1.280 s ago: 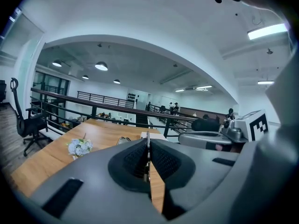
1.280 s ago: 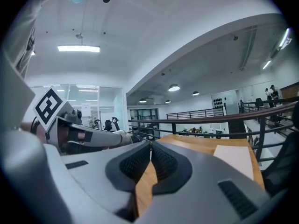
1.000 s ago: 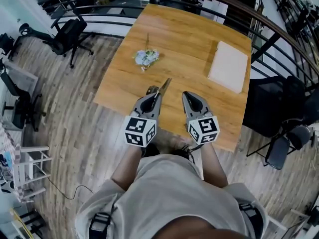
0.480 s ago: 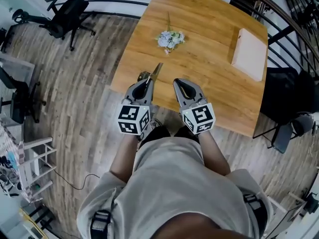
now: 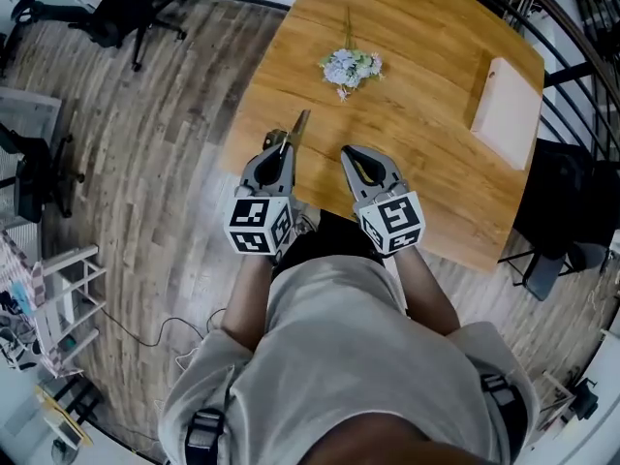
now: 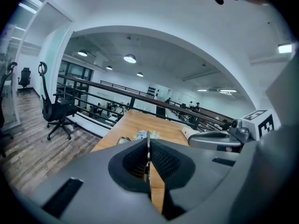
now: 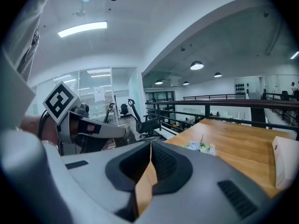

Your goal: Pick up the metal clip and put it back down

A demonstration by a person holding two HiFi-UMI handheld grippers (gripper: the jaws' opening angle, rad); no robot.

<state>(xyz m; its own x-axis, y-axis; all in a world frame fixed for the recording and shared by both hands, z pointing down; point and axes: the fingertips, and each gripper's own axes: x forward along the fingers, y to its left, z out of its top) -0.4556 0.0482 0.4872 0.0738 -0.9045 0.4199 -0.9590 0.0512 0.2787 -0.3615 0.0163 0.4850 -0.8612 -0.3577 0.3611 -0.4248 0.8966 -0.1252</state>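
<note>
In the head view my left gripper is shut on the metal clip, a thin brass-coloured strip that sticks out past the fingertips over the near left part of the wooden table. The left gripper view shows the clip edge-on, pinched between the closed jaws. My right gripper hovers beside it to the right, shut with nothing in it. In the right gripper view its jaws meet at the tips.
A small bunch of pale flowers lies further out on the table, and a white pad sits at the far right. Office chairs stand on the wood floor to the left, a dark chair to the right, and a railing runs behind the table.
Both grippers have drawn back together from over the table toward its near edge. The left stays shut on the clip. The flowers and the pad now lie further ahead of the grippers.
</note>
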